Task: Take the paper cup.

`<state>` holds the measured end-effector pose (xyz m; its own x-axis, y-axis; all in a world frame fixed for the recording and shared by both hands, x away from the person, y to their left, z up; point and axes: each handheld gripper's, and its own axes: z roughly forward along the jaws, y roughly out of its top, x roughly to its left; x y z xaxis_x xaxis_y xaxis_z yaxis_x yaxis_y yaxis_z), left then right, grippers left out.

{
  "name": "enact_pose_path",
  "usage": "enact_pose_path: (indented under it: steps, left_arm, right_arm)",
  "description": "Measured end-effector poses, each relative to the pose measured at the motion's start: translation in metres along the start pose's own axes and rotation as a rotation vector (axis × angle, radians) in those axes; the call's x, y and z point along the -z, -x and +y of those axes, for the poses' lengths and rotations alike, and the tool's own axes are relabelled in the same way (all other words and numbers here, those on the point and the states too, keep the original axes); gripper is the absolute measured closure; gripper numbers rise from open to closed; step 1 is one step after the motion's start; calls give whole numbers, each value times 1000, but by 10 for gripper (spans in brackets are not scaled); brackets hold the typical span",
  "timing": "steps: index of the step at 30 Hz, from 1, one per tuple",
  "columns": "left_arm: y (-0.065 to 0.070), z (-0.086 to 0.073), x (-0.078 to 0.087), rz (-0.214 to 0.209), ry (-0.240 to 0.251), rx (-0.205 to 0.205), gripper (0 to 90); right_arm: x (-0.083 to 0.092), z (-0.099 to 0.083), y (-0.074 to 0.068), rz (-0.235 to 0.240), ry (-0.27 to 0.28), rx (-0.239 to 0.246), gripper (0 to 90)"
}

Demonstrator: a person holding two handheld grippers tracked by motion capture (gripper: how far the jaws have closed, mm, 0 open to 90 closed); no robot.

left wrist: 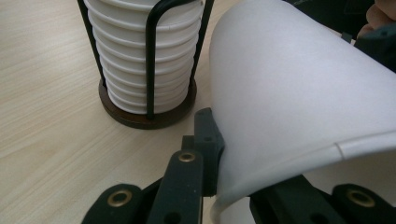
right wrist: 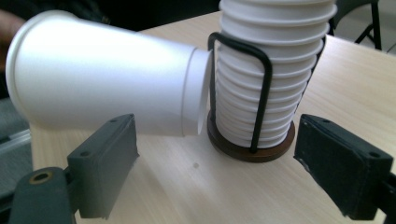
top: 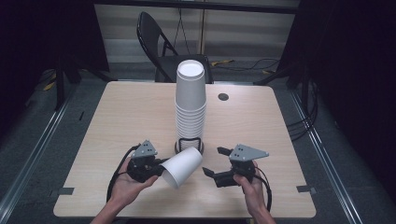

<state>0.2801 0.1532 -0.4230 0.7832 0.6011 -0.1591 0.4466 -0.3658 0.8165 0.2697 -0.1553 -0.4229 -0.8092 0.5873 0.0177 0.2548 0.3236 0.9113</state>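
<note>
Left gripper [top: 161,169] pinches the rim of a white cup [top: 183,166], held on its side above the table [top: 116,121], base by the cup stack [top: 190,105]. Right gripper [top: 215,162] gapes wide, holding nothing.

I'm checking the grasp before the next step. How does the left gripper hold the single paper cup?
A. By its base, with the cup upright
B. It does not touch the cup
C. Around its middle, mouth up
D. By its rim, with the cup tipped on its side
D: the left gripper pinches the rim of the paper cup, which lies tilted beside the cup stack.
</note>
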Motion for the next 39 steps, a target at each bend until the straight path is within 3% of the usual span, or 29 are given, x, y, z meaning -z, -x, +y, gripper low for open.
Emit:
enact_pose_path:
  steps: [6, 11, 13, 17, 20, 23, 24, 30, 39]
  left_arm:
    - [-1, 4, -2, -15, -42, 4, 853]
    - [-3, 8, -1, -14, -40, 1, 853]
    - [-3, 11, -1, -19, -52, 3, 853]
    - [-4, 16, -2, -24, -71, -4, 854]
    - [-4, 21, -4, -37, -88, 4, 854]
    - [-4, 26, -5, -59, -123, -11, 855]
    - [-4, 27, -6, -52, -125, -21, 855]
    - [-5, 35, -12, -61, -200, -11, 857]
    - [1, 42, -25, -80, -313, -37, 857]
  right_arm:
    - [-3, -3, -8, 8, -34, 100, 131]
    - [-5, -3, -15, 9, -76, 190, 138]
    - [-7, -3, -17, 27, -76, 208, 146]
    - [-9, 0, -25, 5, -72, 221, 153]
    - [-10, 1, -26, 34, -72, 246, 154]
    - [-10, 4, -30, 22, -89, 320, 181]
    - [-10, 4, -30, 22, -89, 320, 181]
    - [-11, 5, -36, -4, -110, 435, 173]
    - [-14, 3, -42, 12, -126, 514, 201]
